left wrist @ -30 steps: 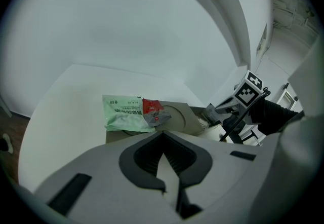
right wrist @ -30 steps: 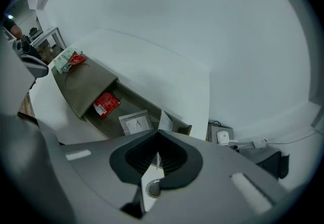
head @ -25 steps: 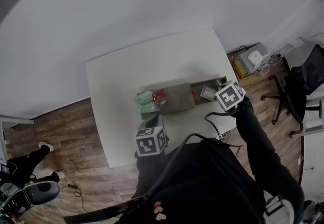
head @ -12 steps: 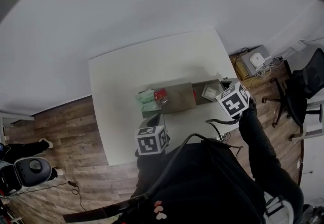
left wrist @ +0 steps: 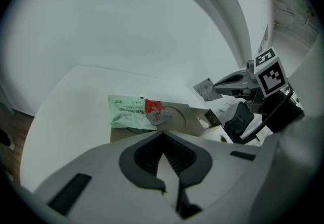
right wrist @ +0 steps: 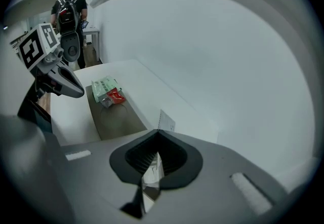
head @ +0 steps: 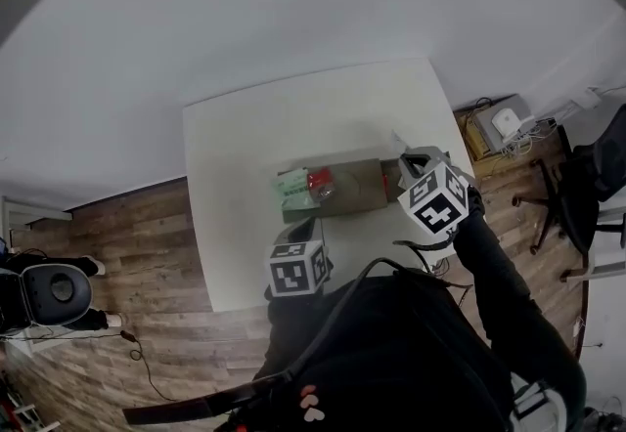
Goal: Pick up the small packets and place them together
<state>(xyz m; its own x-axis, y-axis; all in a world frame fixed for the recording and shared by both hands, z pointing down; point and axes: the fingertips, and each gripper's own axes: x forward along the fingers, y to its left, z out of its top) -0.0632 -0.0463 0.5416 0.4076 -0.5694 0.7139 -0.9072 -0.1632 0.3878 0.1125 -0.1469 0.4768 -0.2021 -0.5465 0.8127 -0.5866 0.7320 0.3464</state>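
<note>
A green packet [head: 293,184] and a red packet [head: 315,184] lie together at the left end of a brown cardboard sheet [head: 357,188] on the white table [head: 245,137]. They show again in the left gripper view, the green packet [left wrist: 126,111] beside the red packet [left wrist: 154,109]. My right gripper [head: 409,161] hangs above the sheet's right end, shut on a small grey-white packet [left wrist: 204,88]. That packet's edge sticks up past the jaws [right wrist: 166,120]. My left gripper [head: 303,225] stays near the table's front edge, short of the sheet, shut with nothing in it.
Part of a small cardboard box [left wrist: 215,116] sits right of the sheet. Off the table's right side are a box with white devices [head: 499,122] and a black chair [head: 597,166] on the wooden floor. A person with a backpack [right wrist: 71,7] stands far off.
My right gripper has lifted the small packet off the sheet's right end and carried it up and leftward, rolling as it went. The left gripper has stayed put.
</note>
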